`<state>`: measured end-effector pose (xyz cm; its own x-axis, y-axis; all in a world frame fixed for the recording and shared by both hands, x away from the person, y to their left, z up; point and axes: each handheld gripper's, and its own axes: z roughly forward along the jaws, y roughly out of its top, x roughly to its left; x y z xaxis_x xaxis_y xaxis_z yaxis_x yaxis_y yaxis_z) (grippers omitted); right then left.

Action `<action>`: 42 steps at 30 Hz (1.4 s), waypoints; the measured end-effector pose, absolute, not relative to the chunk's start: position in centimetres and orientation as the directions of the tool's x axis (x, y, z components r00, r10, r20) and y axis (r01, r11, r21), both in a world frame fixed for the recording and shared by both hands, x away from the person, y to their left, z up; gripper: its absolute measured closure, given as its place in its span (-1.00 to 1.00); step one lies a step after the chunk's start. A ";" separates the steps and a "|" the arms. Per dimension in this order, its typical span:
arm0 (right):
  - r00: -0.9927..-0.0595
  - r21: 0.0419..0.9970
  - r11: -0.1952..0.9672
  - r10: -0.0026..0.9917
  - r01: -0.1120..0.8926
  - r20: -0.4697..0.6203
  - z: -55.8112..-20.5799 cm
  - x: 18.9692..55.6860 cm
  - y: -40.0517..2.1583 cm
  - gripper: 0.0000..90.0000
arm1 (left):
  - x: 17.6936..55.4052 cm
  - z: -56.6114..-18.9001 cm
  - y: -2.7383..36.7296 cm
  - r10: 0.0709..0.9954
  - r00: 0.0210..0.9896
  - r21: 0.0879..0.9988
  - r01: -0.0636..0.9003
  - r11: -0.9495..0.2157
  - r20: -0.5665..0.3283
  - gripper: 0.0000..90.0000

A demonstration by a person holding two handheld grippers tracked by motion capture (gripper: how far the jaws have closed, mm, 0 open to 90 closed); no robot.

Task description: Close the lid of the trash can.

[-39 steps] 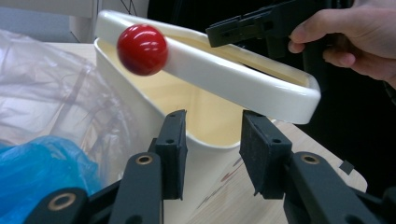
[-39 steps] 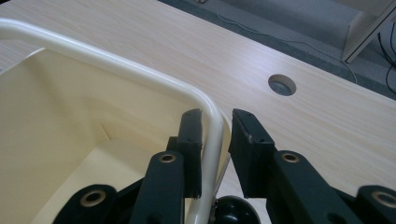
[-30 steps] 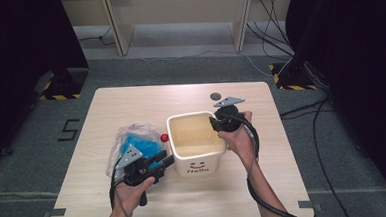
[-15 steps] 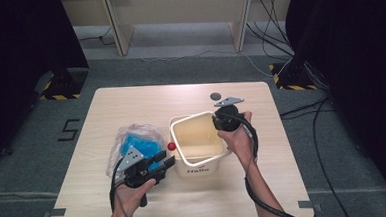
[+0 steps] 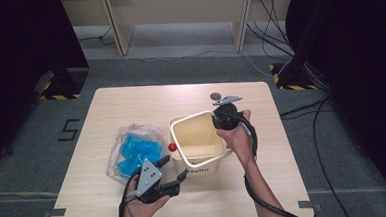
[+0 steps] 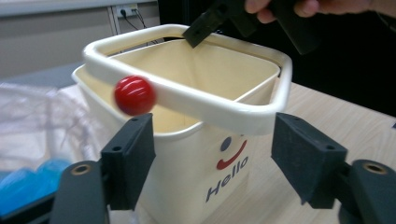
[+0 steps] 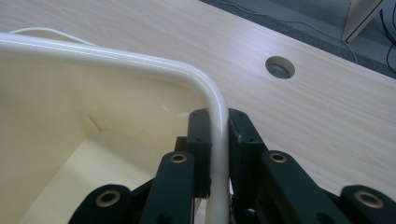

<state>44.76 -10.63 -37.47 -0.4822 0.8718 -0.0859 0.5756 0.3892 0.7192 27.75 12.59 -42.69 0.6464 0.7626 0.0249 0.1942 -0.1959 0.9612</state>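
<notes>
From the high view, I have the cream plastic square bin (image 5: 198,143) sitting mid-counter (image 5: 130,101), tipped a little, with my right claw (image 5: 220,118) clamped on its far-right rim. My left claw (image 5: 177,175) sits just short of the bin's near corner, its jaws just having been opening, nothing between them. The small red ball (image 5: 172,147) hangs at the bin's left rim, beside the crinkled clear plastic bag with blue contents (image 5: 133,151).

In the left gripper view, the left claw (image 6: 212,158) stands wide, and the red ball (image 6: 135,94) is blurred against the rim of the bin (image 6: 196,154); I judge it released but not yet settled inside.

In the right gripper view, the right claw (image 7: 218,135) pinches the bin's rim (image 7: 140,56) tight.

I cannot tell whether the ball falls in or outside; the bin's floor is partly hidden.
</notes>
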 end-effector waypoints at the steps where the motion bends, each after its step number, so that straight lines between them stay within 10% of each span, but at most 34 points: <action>1: -0.484 0.718 0.393 0.871 0.574 -0.089 -37.5 44.8 -10.5 0.80 | 27.7 -42.7 12.4 0.763 0.645 0.962 0.189 -0.200 0.032 -0.37; 42: -0.488 0.637 0.458 0.861 0.620 -0.144 -35.4 45.6 -8.4 0.72 | 29.3 -42.1 12.7 0.821 0.564 0.971 0.137 -0.197 0.087 -0.18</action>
<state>45.56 -8.44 -35.39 -0.4879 0.8609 -0.1440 0.6200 0.4579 0.6371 29.26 12.69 -42.11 0.5639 0.8213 0.0869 0.1367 -0.1965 0.9709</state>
